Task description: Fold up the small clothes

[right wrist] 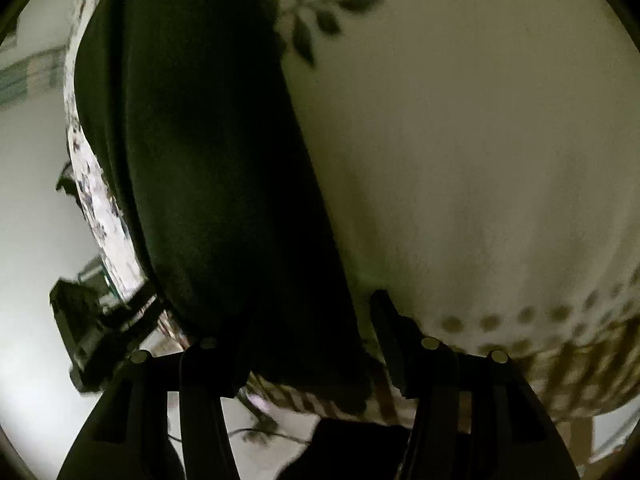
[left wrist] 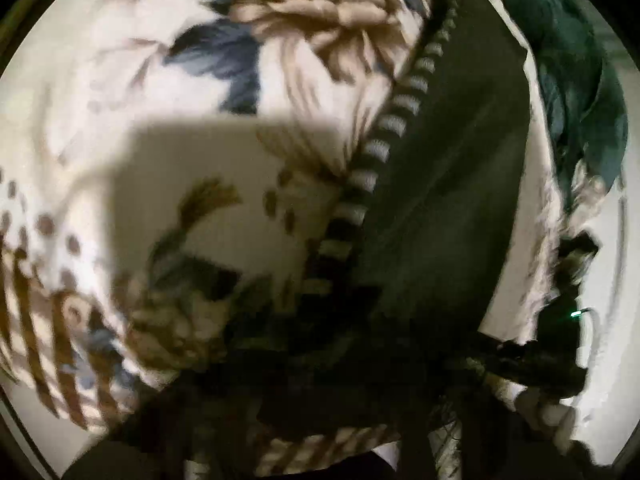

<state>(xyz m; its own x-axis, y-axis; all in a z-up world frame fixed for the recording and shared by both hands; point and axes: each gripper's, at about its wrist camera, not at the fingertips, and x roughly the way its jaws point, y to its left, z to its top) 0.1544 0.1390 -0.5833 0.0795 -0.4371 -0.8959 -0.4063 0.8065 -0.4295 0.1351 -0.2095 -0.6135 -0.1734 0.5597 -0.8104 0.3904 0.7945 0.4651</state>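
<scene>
Both fingers [right wrist: 384,320] of right hand-held gripper [right wrist: 296,332] apart, around dark garment [right wrist: 208,160].

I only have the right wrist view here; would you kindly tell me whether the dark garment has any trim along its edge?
Observer: Yes. The left wrist view shows a black-and-white striped trim running along one edge of the dark garment.
Operator: Thank you. Is any other clothing nearby?
Observer: A dark teal garment lies crumpled beyond the dark one, on the side away from the trim.
Operator: And what is the print under it like?
Observer: The floral cloth carries large brown flowers with blue leaves.
</scene>
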